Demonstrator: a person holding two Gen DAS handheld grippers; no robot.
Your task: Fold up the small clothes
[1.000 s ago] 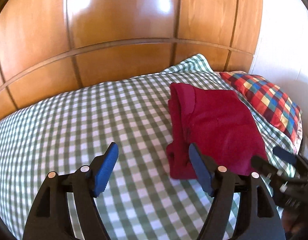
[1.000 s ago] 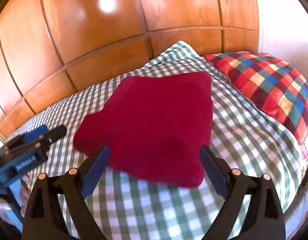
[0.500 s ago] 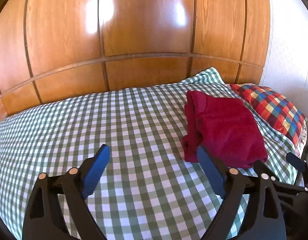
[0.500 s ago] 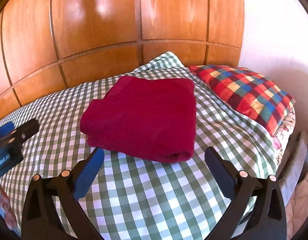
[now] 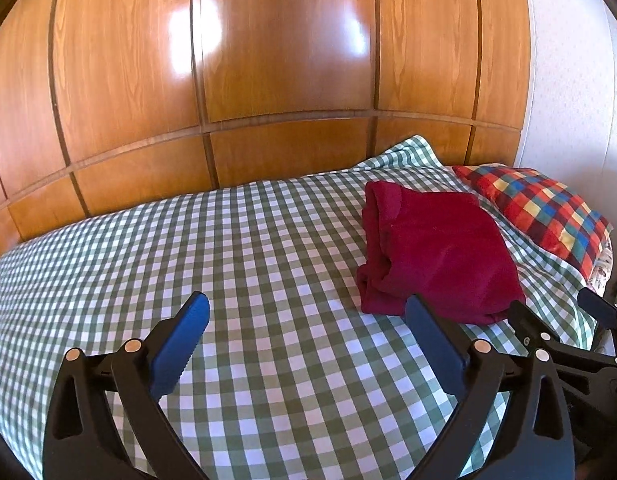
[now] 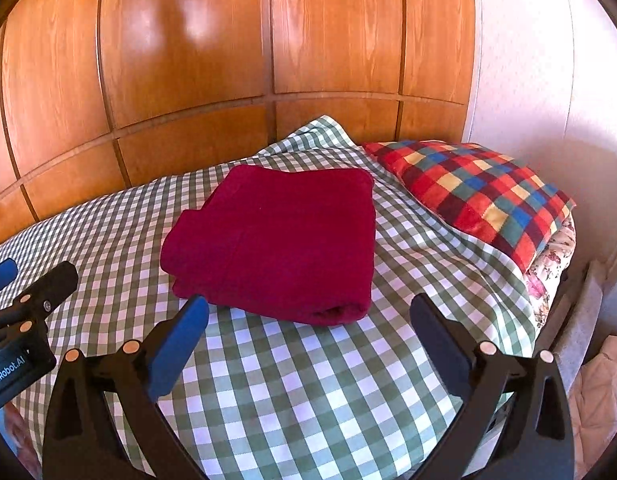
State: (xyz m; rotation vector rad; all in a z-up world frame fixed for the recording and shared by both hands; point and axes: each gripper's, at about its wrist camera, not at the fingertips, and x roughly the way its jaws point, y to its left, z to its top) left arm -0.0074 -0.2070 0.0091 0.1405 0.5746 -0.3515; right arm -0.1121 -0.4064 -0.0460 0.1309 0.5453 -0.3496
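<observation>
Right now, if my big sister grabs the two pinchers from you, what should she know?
Left gripper: open, empty, above the checked sheet.
Right gripper: open, empty, just in front of the red garment.
The garment lies folded in a neat stack beside the patchwork pillow; nothing is touching it.
Done: this piece looks folded.
Left: no other clothes are in view.

We are seeing a green and white checked sheet [image 6: 292,392] that is covering the bed. All other things we are placing by this sheet. Behind it a glossy wooden panel wall [image 6: 196,52] is standing, and light is reflecting on it. On the right end of the sheet a pillow [image 6: 476,196] with red, blue and yellow squares is lying. Under the pillow a flowered fabric [image 6: 552,260] is showing at the bed's edge. Right of the sheet a pale wall [image 6: 548,64] is rising.
</observation>
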